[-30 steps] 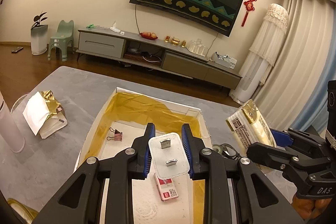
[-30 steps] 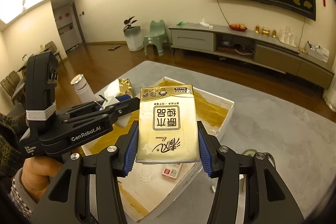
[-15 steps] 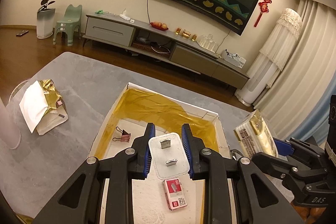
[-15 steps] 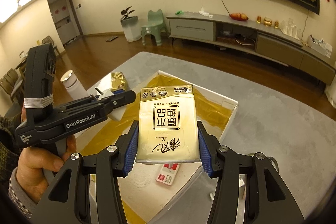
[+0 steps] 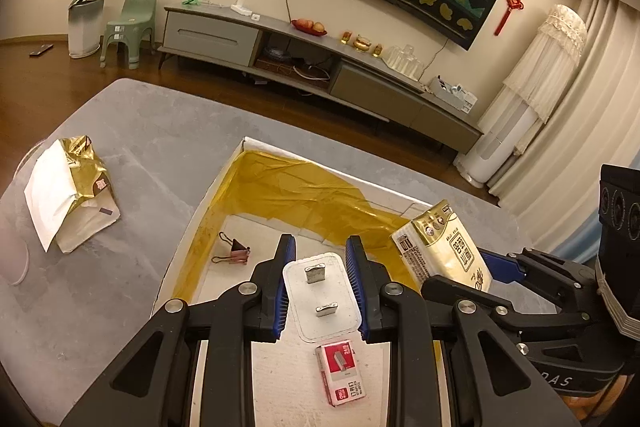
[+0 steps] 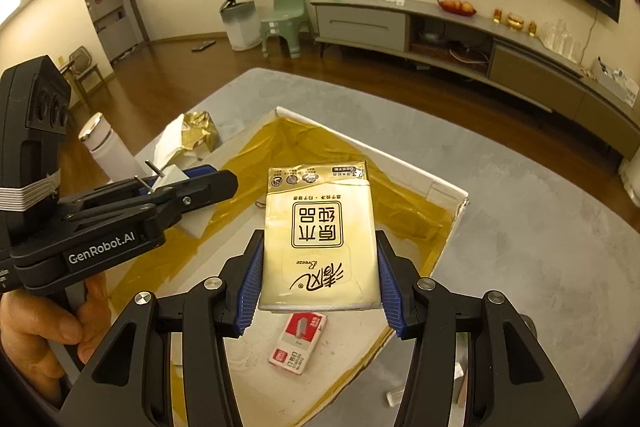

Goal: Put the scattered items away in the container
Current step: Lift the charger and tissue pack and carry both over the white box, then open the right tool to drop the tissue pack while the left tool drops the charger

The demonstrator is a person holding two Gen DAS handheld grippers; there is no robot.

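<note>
At the far left of the grey, matte counter (image 5: 152,131) lies a crumpled gold foil bag (image 5: 70,193) with a white paper face, well apart from the box (image 5: 240,151). The box is a shallow white rectangular tray lined with wrinkled, glossy gold film; its floor looks like white textured paper. Inside, near its left wall, a small pink binder clip (image 5: 234,253) lies with its wire handles pointing left.

The left hand-held gripper (image 5: 320,283) is clamped on a white plastic plug adapter (image 5: 320,293), a flat rounded rectangle with two metal prongs facing the camera, its long axis along the fingers. It hangs above the box. Below it, on the box floor, rests a small red-and-white cardboard staple box (image 5: 342,373), long axis running roughly front to back.

The right hand-held gripper (image 6: 318,275) grips a soft, rectangular tissue pack (image 6: 320,235) in shiny cream-and-gold wrap. The pack's long axis runs along the fingers, its printed face toward the camera and upside down, and it is held over the box.
</note>
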